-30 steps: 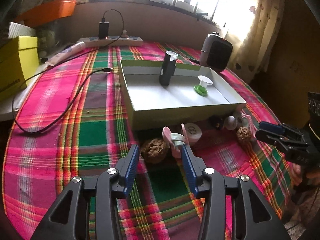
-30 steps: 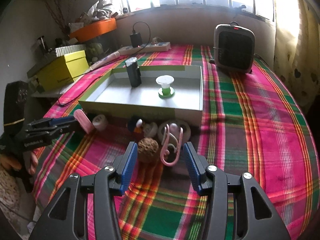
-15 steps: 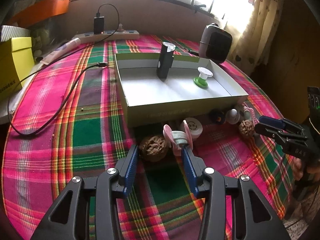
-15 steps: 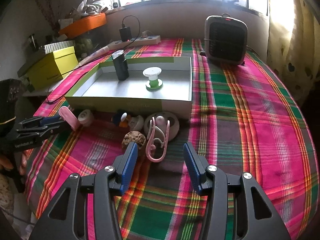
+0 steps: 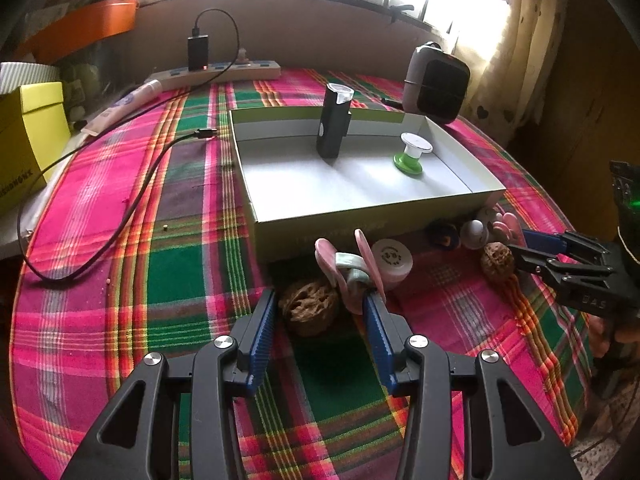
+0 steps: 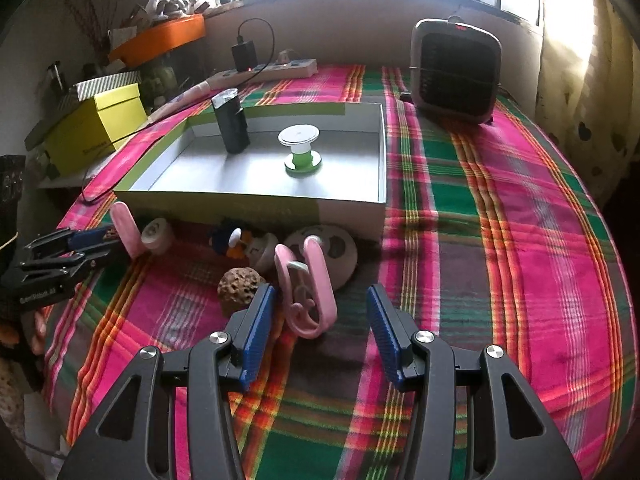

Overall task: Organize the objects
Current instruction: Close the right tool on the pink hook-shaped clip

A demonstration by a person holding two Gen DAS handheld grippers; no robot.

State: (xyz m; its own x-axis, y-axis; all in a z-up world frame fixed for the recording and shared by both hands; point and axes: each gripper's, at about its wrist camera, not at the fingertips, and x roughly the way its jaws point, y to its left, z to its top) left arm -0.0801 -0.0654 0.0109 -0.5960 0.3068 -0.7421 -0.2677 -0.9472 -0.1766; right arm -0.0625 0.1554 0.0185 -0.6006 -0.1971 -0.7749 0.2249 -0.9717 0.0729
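Standing in box: torch, spool.

Beyond your work, you have a small heater at the far right of the plaid-covered table, a power strip with a black charger along the far edge, and a yellow box at the left.

both wrist views look down close, sharing the tray front.
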